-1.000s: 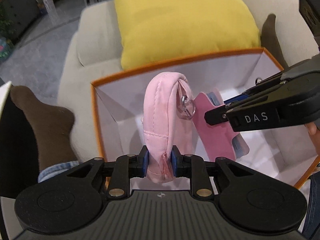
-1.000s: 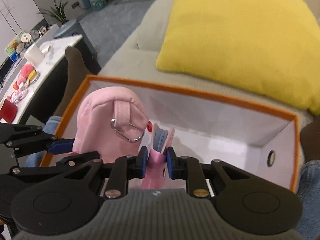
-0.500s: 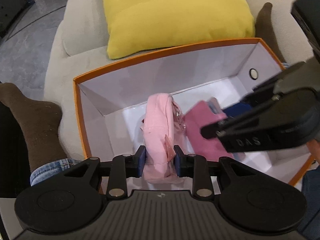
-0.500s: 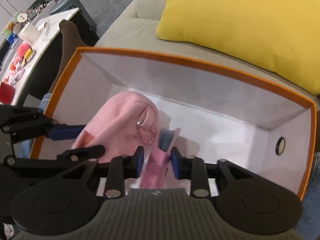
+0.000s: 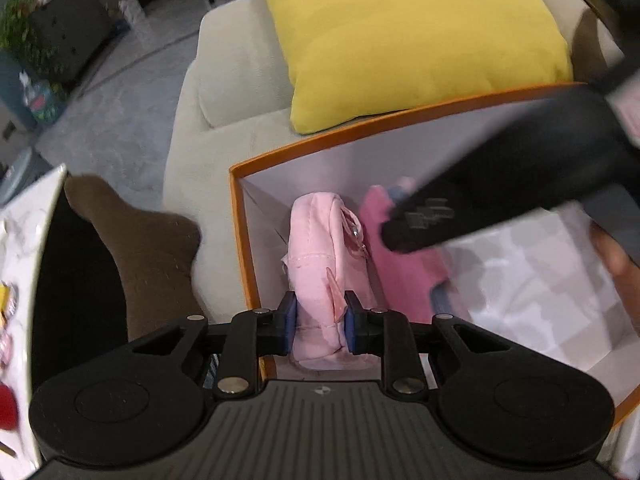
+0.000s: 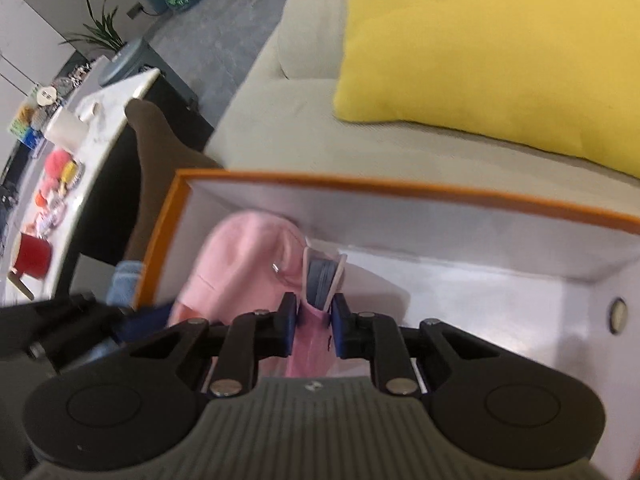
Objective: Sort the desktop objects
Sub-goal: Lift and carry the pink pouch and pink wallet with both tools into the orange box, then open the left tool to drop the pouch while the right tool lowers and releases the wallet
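Observation:
An orange-rimmed white box [image 5: 238, 216] [image 6: 400, 185] rests on the person's lap before a sofa. My left gripper [image 5: 318, 322] is shut on a light pink pouch [image 5: 320, 248] with a metal ring, held low inside the box at its left wall. The pouch also shows in the right wrist view [image 6: 236, 264]. My right gripper [image 6: 314, 322] is shut on a darker pink wallet [image 6: 310, 328] with blue-grey inner folds, right beside the pouch. The wallet [image 5: 404, 280] shows in the left wrist view under the blurred right gripper body.
A yellow cushion [image 5: 416, 36] lies on the beige sofa [image 5: 224, 92] behind the box. A white marble table [image 6: 76, 152] at the left carries a red cup [image 6: 32, 256], a white cup and small toys. A brown sock [image 5: 152, 252] lies left of the box.
Both grippers have gone down into the box with their loads. The pouch and the wallet have dropped from above the rim to low inside the box, at its left end.

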The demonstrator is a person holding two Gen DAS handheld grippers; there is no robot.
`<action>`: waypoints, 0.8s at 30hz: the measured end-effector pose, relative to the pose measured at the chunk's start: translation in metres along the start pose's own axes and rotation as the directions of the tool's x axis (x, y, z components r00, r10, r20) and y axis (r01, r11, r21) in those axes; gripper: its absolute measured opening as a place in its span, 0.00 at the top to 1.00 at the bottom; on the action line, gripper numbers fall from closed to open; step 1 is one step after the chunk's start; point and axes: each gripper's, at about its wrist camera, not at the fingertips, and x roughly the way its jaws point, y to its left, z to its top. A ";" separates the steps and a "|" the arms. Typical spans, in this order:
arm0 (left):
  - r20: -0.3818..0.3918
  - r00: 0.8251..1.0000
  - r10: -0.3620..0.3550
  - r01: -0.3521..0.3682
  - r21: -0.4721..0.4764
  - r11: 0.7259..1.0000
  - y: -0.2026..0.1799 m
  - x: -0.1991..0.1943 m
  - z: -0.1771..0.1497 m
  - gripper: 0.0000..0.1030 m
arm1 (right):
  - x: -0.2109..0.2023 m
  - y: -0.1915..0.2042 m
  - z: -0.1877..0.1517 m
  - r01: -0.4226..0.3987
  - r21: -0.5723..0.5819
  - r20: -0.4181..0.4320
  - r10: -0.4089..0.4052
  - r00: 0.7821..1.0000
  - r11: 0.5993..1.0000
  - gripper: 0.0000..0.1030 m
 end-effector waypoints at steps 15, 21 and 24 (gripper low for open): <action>0.149 0.983 -0.109 0.100 0.068 0.993 0.008 -0.038 -0.029 0.47 | 0.017 -0.001 0.002 -0.137 0.073 -0.042 0.140 0.989 0.988 0.75; 0.157 0.983 -0.099 0.090 0.061 0.994 0.019 -0.054 -0.046 0.44 | 0.012 -0.002 0.001 -0.151 0.085 -0.031 0.154 0.988 0.985 0.69; 0.118 0.982 -0.146 0.142 0.039 0.989 0.028 -0.048 -0.051 0.44 | 0.005 -0.002 -0.004 -0.157 0.071 -0.028 0.160 0.987 0.985 0.60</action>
